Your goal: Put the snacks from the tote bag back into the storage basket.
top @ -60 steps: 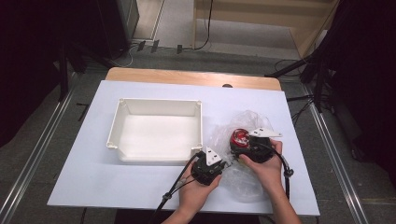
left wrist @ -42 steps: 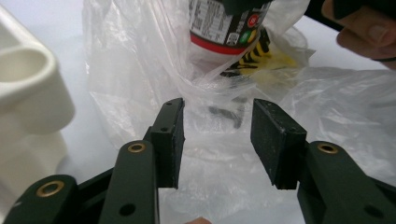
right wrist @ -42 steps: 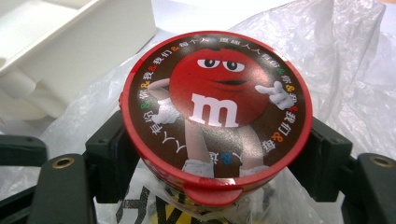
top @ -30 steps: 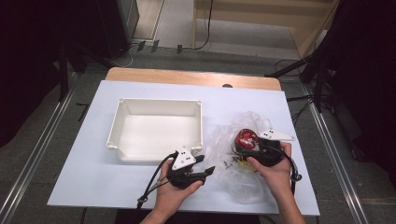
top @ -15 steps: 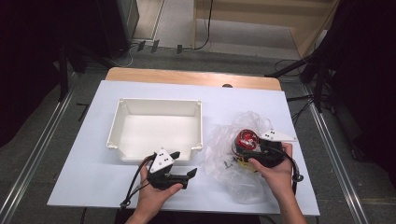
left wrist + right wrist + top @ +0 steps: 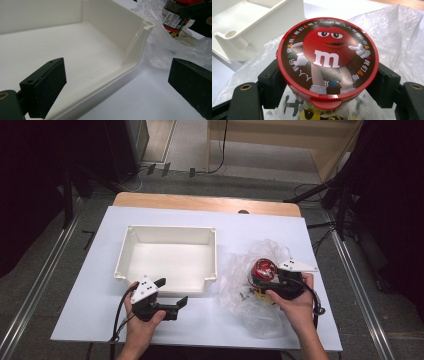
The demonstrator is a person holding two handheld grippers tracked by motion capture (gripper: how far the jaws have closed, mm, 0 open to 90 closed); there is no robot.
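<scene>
Candy tub [image 6: 327,62], a small round container with a red snap lid, is judged rigid and fairly light with smooth, somewhat slippery walls, so it is best taken just under the lid rim, where the right gripper [image 6: 272,281] is clamped on it from both sides above the crinkled plastic bag [image 6: 245,285]. The left gripper [image 6: 167,301] is held wide open and empty, near the front wall of the white bin [image 6: 165,235].

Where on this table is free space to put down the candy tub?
The white bin is bare inside, and the table is bare behind it and left of it. It is crowded at the right, where the plastic bag spreads around the right gripper holding the candy tub.
</scene>
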